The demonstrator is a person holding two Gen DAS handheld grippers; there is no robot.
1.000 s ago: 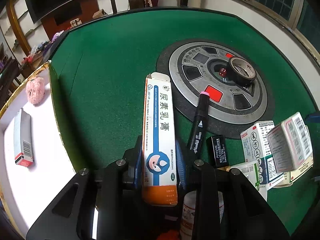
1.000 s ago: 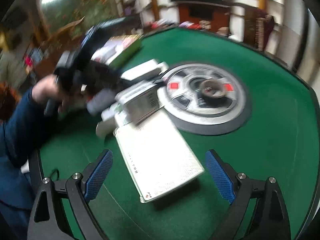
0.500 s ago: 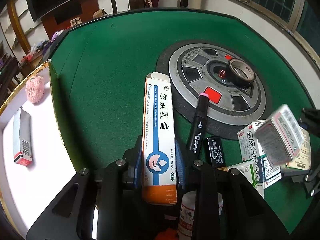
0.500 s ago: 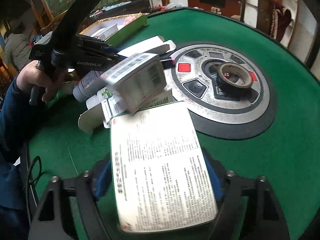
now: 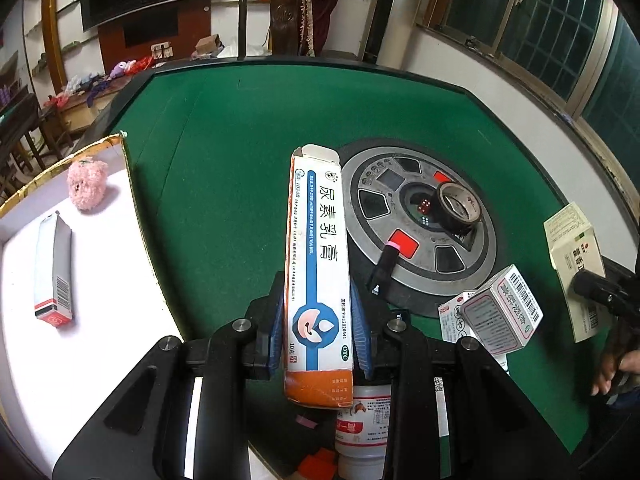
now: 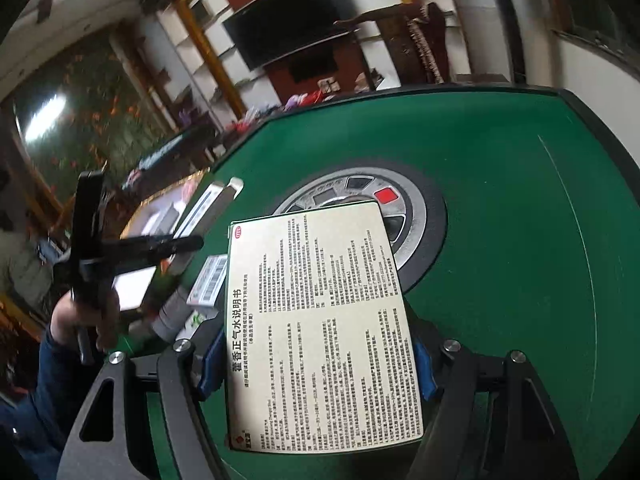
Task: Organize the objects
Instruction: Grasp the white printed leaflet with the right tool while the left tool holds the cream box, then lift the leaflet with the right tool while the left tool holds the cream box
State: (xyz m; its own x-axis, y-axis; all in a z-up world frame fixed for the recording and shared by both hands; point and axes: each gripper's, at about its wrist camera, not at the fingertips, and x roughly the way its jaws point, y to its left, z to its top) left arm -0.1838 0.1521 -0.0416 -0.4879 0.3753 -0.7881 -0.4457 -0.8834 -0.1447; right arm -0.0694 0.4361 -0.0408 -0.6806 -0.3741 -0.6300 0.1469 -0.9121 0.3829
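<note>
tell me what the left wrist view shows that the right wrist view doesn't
Only the left wrist view: the roll of tape, the pink plush toy, the marker, and the left gripper shut on the long ointment box.
Only the right wrist view: the right gripper clamping the flat printed box.
Both: the green table and its round centre console.

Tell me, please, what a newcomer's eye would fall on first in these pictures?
Probably the tall blue-and-orange ointment box clamped in the left gripper, front and centre. Next, the wide cream medicine box gripped by the right gripper, hiding part of the silver dial set in the green table.
</note>
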